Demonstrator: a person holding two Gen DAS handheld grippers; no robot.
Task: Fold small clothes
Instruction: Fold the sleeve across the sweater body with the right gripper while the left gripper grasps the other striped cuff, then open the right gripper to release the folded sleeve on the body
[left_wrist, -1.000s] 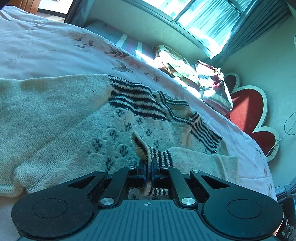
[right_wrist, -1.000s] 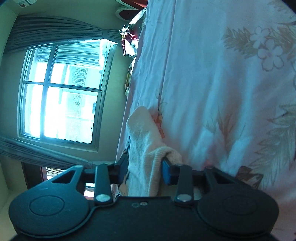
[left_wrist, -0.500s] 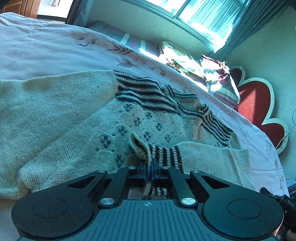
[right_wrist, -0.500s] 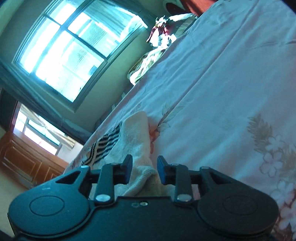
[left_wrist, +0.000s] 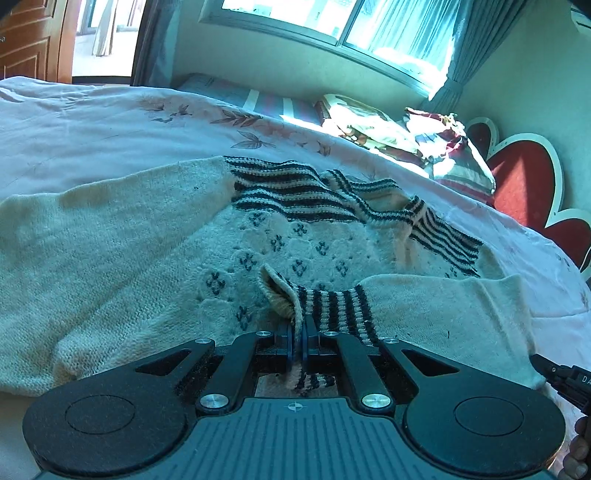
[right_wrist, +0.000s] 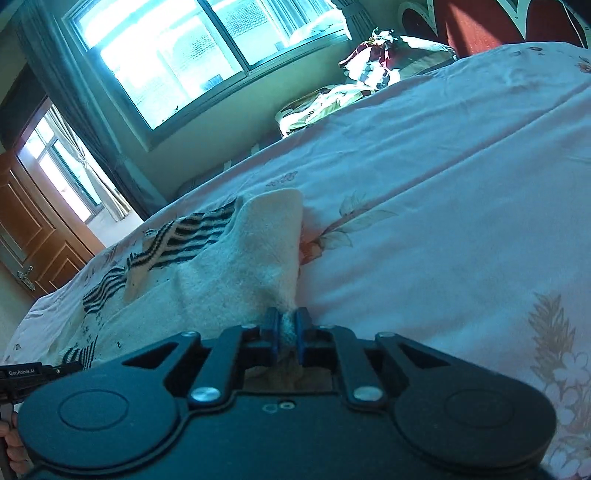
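The right gripper (right_wrist: 287, 325) has just closed again on the folded cream sleeve (right_wrist: 266, 251), regripping it (it was briefly loosened). The left gripper (left_wrist: 298, 330) stays clamped on the striped cuff (left_wrist: 328, 306). The knitted sweater (left_wrist: 147, 240) lies spread on the pink bedspread (right_wrist: 443, 184), ready for folding.

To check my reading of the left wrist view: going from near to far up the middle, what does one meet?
Left tongs shut on striped cuff → patterned sweater body → striped collar → pink floral bedsheet → window.
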